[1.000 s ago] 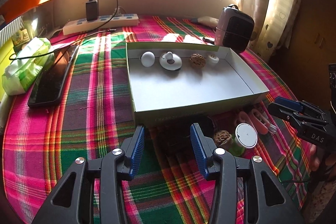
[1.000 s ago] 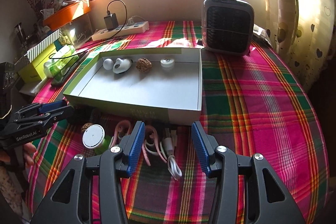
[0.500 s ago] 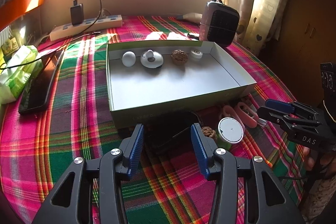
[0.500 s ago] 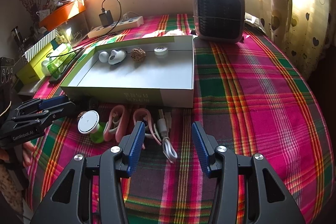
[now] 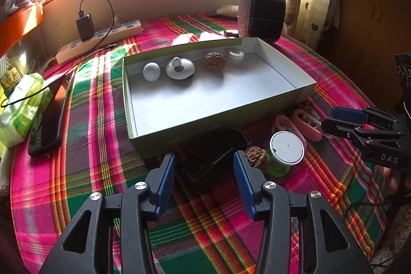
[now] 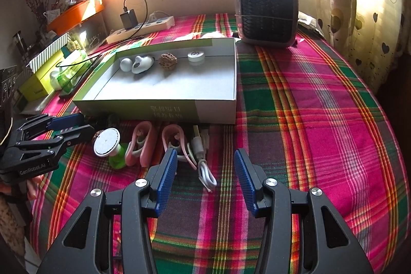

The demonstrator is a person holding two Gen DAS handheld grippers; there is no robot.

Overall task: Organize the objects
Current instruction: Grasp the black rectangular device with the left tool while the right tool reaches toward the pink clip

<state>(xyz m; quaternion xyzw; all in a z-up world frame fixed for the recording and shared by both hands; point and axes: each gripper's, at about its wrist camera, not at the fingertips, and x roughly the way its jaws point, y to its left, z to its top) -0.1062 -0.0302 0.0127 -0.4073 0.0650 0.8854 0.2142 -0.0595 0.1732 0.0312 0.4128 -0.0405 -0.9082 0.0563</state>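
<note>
Four small objects already lined the far wall of the shallow green-and-white cardboard box [image 5: 218, 104] as I held my left gripper [image 5: 204, 171] and right gripper [image 6: 205, 171] open above the unsorted black rectangular item [image 5: 213, 153] and white coiled cable [image 6: 203, 166] respectively.

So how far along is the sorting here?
Partly done. Four items sit along the box's far wall: a white ball, white gadget, walnut and small disc. Nothing is in hand: the left claw and right claw are open and empty. Left outside: a second walnut, green bottle, pink clips, cable, black object.
</note>
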